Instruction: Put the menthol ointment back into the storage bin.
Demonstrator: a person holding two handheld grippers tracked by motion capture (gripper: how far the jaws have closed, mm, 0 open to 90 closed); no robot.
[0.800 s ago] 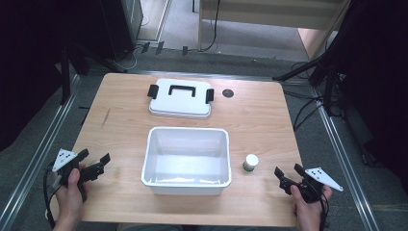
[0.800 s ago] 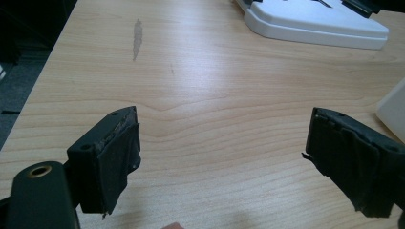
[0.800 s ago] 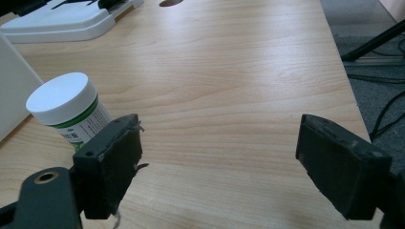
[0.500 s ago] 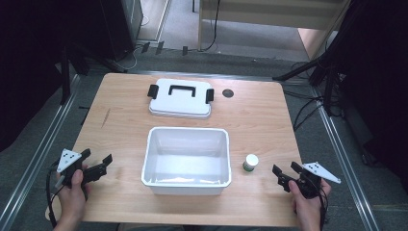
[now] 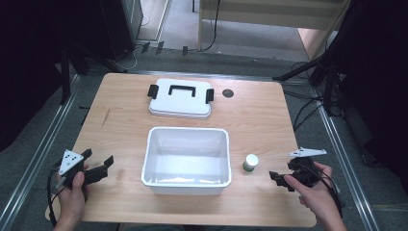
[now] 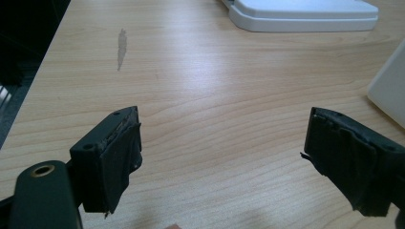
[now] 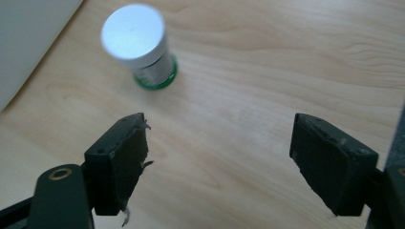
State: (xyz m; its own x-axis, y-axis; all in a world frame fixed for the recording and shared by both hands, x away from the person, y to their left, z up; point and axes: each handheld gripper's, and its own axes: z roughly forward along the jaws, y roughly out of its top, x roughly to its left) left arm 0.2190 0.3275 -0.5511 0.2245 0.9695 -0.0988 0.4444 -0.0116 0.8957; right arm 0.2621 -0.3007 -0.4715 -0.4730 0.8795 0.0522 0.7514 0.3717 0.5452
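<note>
A small bottle [image 5: 250, 162] with a white cap and a green base stands upright on the wooden table, just right of an empty white bin [image 5: 186, 131]. My right gripper [image 5: 278, 179] hovers open near the table's front right, a short way right of the bottle. In the right gripper view the bottle [image 7: 141, 52] stands ahead and to the left of the right gripper [image 7: 219, 143], with nothing between the jaws. My left gripper [image 5: 99, 158] is open at the front left, left of the bin. Bare wood lies under the left gripper [image 6: 222, 143].
The bin's white lid [image 5: 180, 98] with a black handle and clips lies flat behind the bin, and the lid [image 6: 305, 12] shows far ahead in the left gripper view. A dark round hole [image 5: 228, 93] sits right of it. A bin corner [image 6: 389, 86] is at the right.
Both hands have crept a little inward toward the bin; the right gripper is slightly nearer the bottle. Bin, lid and bottle have not moved.
</note>
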